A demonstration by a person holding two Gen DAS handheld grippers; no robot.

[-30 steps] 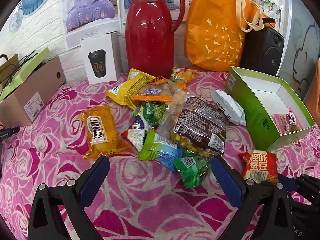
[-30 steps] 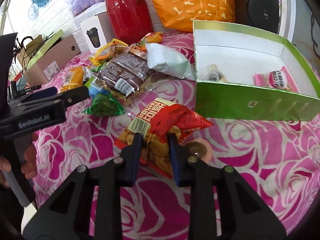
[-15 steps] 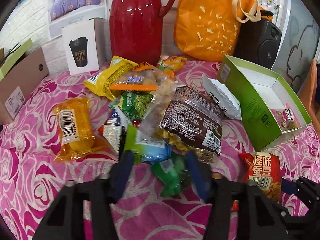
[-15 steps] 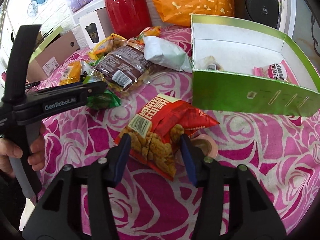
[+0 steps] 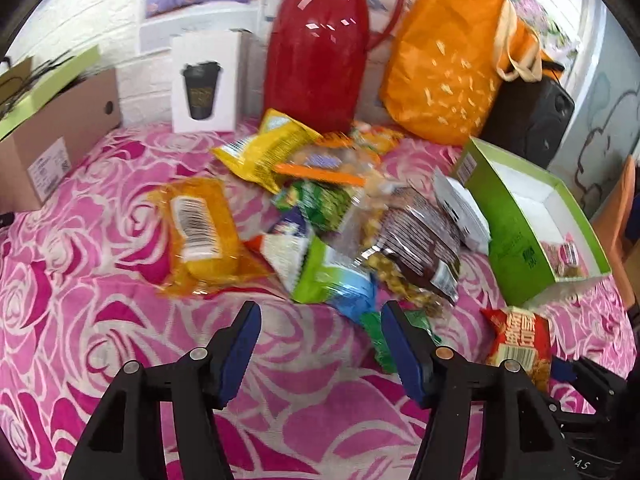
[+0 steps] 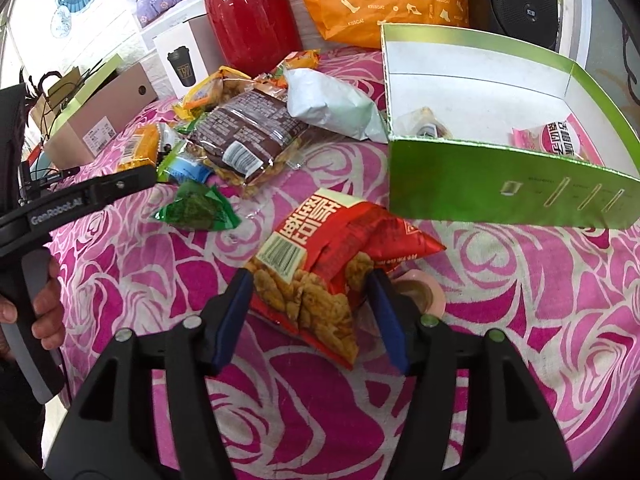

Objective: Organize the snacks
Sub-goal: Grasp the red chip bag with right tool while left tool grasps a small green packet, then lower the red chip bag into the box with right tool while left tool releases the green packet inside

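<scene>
- Landmark: the green box [image 6: 508,188], open-topped, standing on the rose-patterned cloth [image 6: 120,280]; all places below are given relative to it.
- Far left of the box: a cardboard carton [image 5: 52,136] and a white cup carton [image 5: 204,88] at the back edge of the cloth.
- Left of the box: the snack pile [image 5: 320,220], loose packets overlapping one another, a brown packet [image 6: 248,140] uppermost and a white pouch [image 6: 332,108] touching the box's left wall.
- Left gripper [image 5: 320,340]: jaws wide apart, holding nothing, hovering in front of the pile, a small green packet [image 6: 196,210] just beside its right finger.
- Just in front of the box: the red packet [image 6: 320,264], lying on the cloth between the jaws of the right gripper [image 6: 310,312], which stand part open to either side of it; whether the pads touch the foil cannot be told.
- Inside the box: a pink packet [image 6: 560,140] at the right end, another small item by the near wall.
- Risk: the red packet is puffy and crumpled; a grip on its loose lower edge would likely slip or tear.
- Risk: the near wall is tall; a low carry could catch it and push the box away.
</scene>
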